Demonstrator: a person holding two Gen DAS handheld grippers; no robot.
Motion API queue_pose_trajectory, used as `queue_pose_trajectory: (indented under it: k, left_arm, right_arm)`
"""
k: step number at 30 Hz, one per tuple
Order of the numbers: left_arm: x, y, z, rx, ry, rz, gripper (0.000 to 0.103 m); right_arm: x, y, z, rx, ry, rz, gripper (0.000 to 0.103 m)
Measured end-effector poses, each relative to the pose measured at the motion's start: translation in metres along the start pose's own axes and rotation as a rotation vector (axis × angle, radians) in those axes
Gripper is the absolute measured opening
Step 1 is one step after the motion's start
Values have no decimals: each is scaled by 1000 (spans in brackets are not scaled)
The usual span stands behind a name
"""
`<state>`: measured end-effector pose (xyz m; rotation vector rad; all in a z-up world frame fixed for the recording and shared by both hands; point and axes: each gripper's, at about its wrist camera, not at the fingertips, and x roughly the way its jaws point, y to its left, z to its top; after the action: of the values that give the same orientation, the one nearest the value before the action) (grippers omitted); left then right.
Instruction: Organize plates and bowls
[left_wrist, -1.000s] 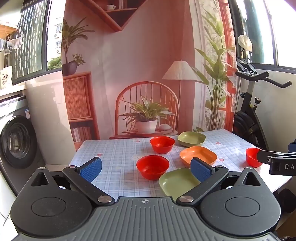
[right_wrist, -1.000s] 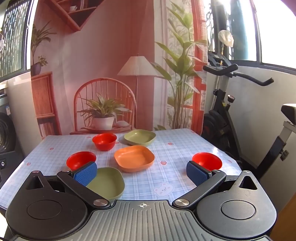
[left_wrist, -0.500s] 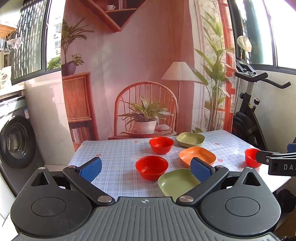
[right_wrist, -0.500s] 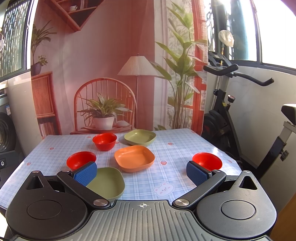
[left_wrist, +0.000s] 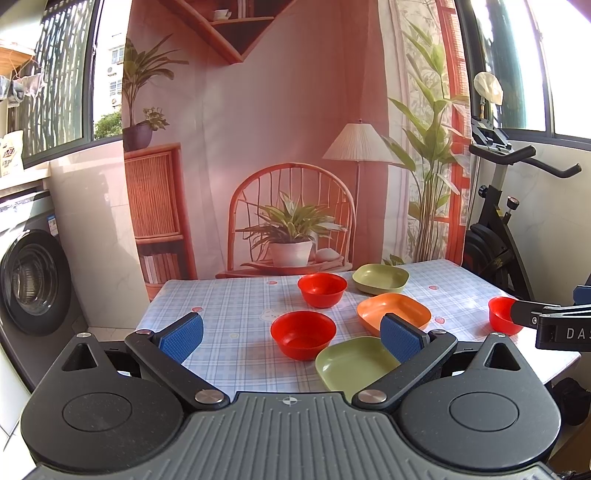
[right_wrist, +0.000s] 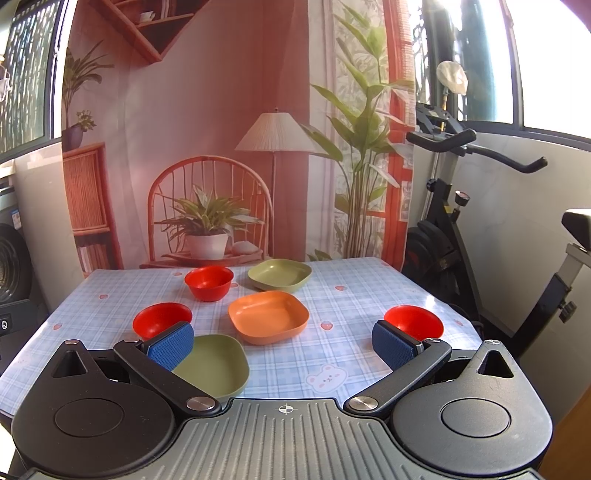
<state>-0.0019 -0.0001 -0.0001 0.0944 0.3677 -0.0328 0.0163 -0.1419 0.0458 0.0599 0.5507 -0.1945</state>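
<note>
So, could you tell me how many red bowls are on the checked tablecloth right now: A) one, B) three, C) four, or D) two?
B: the right wrist view shows three red bowls, a far one beside the far green plate, one near the left edge, and one near the right edge.

It was a home utility room: a washing machine (left_wrist: 33, 280) stood left, an exercise bike (right_wrist: 461, 206) right, beyond the checked surface (right_wrist: 351, 295).

Bare tablecloth (right_wrist: 354, 295) gap between orange plate (right_wrist: 267, 317) and right bowl (right_wrist: 413, 323)
</note>
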Motion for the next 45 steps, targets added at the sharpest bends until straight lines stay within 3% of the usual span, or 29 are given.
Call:
queue_pose_trajectory:
  k: [40,45]
  left_arm:
    - [0,3,3,-10,1,-8,103]
    - [1,0,1,5,10,20,103]
  right_arm:
    - [-1,-1,0,-2,0,1,103]
    - [0,0,-1,-1,0,0,103]
